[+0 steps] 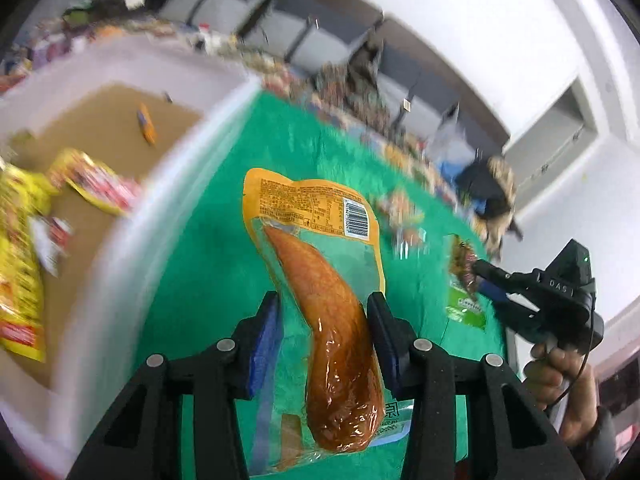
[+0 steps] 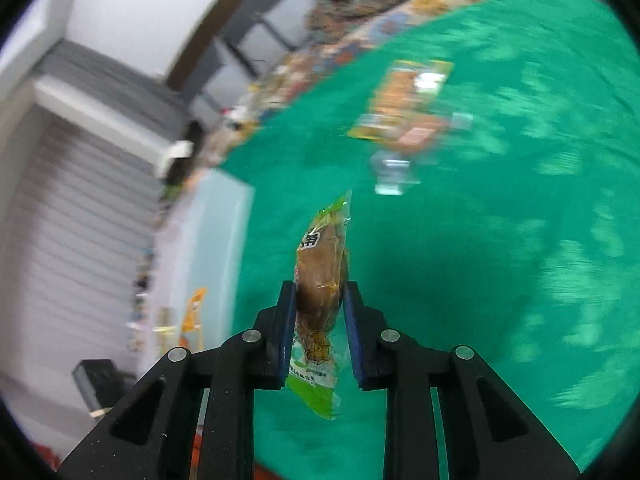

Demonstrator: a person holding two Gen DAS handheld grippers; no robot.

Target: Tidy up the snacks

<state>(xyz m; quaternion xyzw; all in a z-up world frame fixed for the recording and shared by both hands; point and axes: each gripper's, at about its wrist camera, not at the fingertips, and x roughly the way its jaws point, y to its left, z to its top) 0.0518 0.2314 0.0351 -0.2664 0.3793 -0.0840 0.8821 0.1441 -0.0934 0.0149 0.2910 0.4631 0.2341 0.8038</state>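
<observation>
Nearest our left lens, the left gripper (image 1: 324,320) has its blue-padded jaws drawn in on a vacuum-sealed sausage pack (image 1: 320,312); the pads press the clear film on either side of the long orange-brown sausage. That pack is lifted off the green cloth (image 1: 208,280) covering the desk, its yellow label end with the barcode pointing away from us.

To the left of the cloth we see a white bin (image 1: 132,248) with a brown floor. Inside it lie a yellow snack bag (image 1: 20,264), a red-and-yellow packet (image 1: 100,188) and a small orange stick (image 1: 146,124), all blurred.

At the right of this view a hand (image 1: 560,376) holds the right gripper (image 1: 476,276), which carries a small green-edged packet (image 1: 464,280) above the cloth.

In the right wrist view, our right gripper (image 2: 319,300) has its jaws nearly shut on that same green snack packet (image 2: 320,304), a brown round piece showing through the wrapper between the pads. It hangs above the green cloth (image 2: 500,280).

One more loose snack, a yellow-and-orange packet (image 2: 404,104) with a clear end, lies flat on the cloth well beyond both held packs. A blurred band of mixed wrappers (image 2: 360,16) runs along the far edge of the desk. Nothing stands between either gripper and the cloth below it.
</observation>
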